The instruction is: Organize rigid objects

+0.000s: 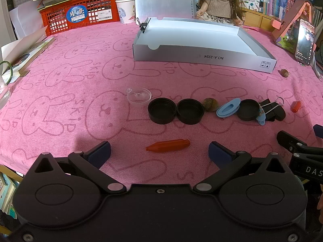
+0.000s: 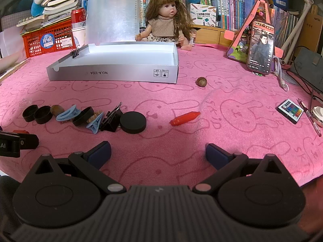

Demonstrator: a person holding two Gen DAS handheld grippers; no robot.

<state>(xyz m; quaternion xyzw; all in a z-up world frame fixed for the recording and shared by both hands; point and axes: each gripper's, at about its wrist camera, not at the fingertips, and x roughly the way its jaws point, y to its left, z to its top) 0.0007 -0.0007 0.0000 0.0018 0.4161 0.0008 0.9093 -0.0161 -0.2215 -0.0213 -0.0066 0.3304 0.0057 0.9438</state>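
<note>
- The left gripper (image 1: 159, 151) is being held wide apart and empty above the pink-clothed tabletop (image 1: 70, 104), just before a red capsule-shaped piece (image 1: 168, 145).
- The right gripper (image 2: 158, 153) is likewise being held wide and empty.
- Black caps (image 1: 162, 110), blue clips (image 1: 229, 108) and a binder clip (image 1: 270, 109) are lying in a row, well short of the open grey box (image 1: 203, 57).
</note>
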